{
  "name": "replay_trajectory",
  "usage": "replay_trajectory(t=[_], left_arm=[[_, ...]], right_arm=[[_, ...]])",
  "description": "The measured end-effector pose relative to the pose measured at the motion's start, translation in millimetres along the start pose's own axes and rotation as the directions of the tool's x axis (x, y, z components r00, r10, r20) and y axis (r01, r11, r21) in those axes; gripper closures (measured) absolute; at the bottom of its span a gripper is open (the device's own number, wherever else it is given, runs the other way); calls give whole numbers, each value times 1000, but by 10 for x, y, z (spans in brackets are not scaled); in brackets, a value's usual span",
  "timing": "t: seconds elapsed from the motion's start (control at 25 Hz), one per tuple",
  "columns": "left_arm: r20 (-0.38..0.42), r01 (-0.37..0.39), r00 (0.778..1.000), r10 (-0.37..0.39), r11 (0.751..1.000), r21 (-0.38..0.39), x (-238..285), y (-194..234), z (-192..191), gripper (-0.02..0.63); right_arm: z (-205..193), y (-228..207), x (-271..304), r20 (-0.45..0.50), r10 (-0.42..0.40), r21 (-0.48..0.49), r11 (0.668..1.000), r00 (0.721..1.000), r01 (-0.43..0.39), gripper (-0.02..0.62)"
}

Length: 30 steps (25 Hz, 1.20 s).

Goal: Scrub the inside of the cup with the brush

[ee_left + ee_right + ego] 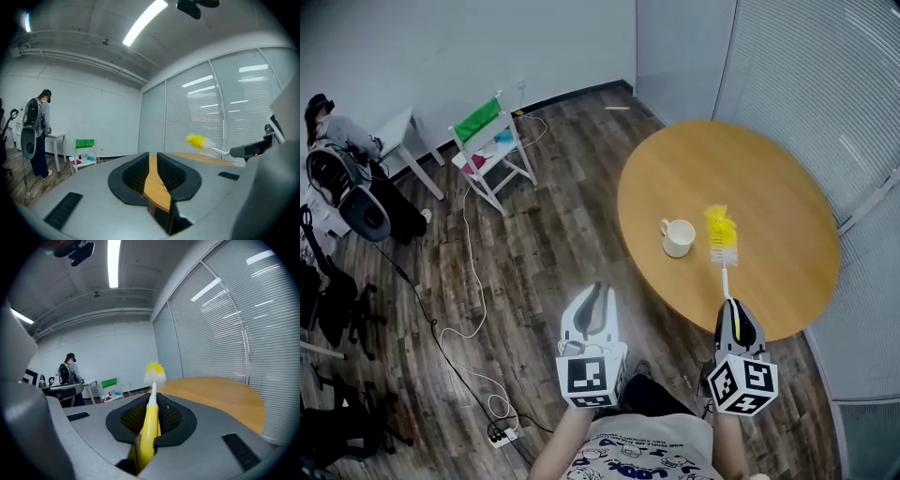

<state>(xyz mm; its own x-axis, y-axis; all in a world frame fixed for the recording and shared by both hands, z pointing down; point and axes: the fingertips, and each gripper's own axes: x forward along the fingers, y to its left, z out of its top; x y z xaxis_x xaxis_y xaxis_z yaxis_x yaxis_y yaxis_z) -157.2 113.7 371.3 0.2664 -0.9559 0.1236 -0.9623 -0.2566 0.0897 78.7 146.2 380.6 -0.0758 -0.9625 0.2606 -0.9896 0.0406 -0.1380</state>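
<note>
A white cup point(678, 236) stands on the round wooden table point(787, 187), near its left side. My right gripper point(733, 309) is at the table's near edge, shut on the yellow handle of the brush point(722, 236). The brush's yellow and white bristle head hovers just right of the cup, outside it. In the right gripper view the brush point(154, 373) sticks straight out from between the jaws of the right gripper point(152, 400). My left gripper point(598, 291) hangs over the floor left of the table, shut and holding nothing. The left gripper view shows the left gripper point(153, 158) and the brush point(196, 139).
A small folding chair point(492, 150) with a green back stands on the wood floor at the rear. A person point(342, 178) stands by a white table point(403, 127) at far left. A white cable point(473, 281) runs to a power strip point(502, 434). Blinds point(825, 66) line the right wall.
</note>
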Motion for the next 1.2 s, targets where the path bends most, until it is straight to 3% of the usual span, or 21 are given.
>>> replay_trajectory(t=[0.28,0.6,1.2], left_arm=[[-7,-11,1000,11,1000,-3,600,-62,180,548],[-31,-8,1000,7,1000,-8,896,-162,129,548],[-156,92,984,-92,996,-9,1351,-249,-212,548]], right_arm=[[278,-229,516,-11,13,4,1000,1000,-13,549],[261,-406,756,-33,24,18,1000,999,-24,549],[100,-497,1002,-88,-25,54,998,996,29,549]])
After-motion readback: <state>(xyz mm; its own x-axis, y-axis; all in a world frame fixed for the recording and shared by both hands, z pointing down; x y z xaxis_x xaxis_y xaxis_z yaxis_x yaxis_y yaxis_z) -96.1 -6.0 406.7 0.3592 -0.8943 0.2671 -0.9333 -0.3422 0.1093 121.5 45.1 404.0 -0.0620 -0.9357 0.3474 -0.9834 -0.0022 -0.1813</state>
